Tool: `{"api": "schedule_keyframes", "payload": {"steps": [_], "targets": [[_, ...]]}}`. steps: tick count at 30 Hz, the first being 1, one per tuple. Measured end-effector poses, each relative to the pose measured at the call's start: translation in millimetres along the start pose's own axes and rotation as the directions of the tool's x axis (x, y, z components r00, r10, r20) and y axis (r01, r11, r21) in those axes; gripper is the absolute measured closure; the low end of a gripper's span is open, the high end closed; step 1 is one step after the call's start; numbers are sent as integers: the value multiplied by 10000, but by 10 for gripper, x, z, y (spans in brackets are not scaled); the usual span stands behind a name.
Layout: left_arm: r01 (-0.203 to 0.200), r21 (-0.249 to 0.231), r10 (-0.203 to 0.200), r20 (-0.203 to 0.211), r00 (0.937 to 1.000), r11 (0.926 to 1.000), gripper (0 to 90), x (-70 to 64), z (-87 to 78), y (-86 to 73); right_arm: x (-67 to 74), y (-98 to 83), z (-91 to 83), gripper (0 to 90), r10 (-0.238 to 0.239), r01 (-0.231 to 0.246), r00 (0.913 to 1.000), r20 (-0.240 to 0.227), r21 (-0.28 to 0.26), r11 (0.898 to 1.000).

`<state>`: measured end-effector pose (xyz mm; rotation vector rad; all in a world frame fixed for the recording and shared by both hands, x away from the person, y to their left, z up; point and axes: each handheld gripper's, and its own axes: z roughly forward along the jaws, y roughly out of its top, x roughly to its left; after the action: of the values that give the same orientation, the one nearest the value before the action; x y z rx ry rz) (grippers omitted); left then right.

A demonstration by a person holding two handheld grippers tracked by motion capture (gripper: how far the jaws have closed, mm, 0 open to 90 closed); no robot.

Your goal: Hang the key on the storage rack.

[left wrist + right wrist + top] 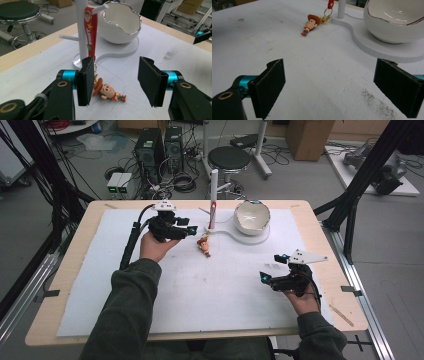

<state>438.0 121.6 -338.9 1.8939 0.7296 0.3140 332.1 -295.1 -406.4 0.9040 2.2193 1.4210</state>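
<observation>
Both risks stem from the left hand-held gripper [113, 82], gaping empty: snagging the red strap [89, 30], toppling the stand [82, 32].

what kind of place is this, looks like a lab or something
Most likely a robotics or data-recording lab rather than a home. Computer towers and tangled cables sit on the floor behind the table, and black framing stands beside it. A person holds the left gripper over a white mat.
</observation>
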Motion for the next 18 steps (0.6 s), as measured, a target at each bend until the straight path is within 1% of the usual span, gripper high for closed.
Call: {"api": "schedule_keyframes", "payload": {"steps": [3, 11, 13, 14, 18], "targets": [[-161, 38, 161, 46, 9999, 9999, 460, -35, -19, 7, -1, -1, -11, 96, 10, -10, 10000, 10, 20, 10000], [-403, 42, 403, 144, 9991, 9992, 453, -100, -72, 18, 9, -1, -24, 96, 40, -40, 10000, 45, -6, 10000], [-414, -116, 415, 69, 9991, 9991, 452, -106, -95, -1, 4, -1, -22, 96, 12, -11, 10000, 76, -26, 10000], [-351, -137, 352, 59, 9994, 9993, 453, -104, -106, -17, 3, -1, -22, 96, 7, -7, 10000, 78, -30, 10000], [-319, -86, 319, 6, 9995, 9995, 447, -98, -148, -91, 3, -1, -18, 96, 46, -46, 10000, 72, -18, 10000]]}}
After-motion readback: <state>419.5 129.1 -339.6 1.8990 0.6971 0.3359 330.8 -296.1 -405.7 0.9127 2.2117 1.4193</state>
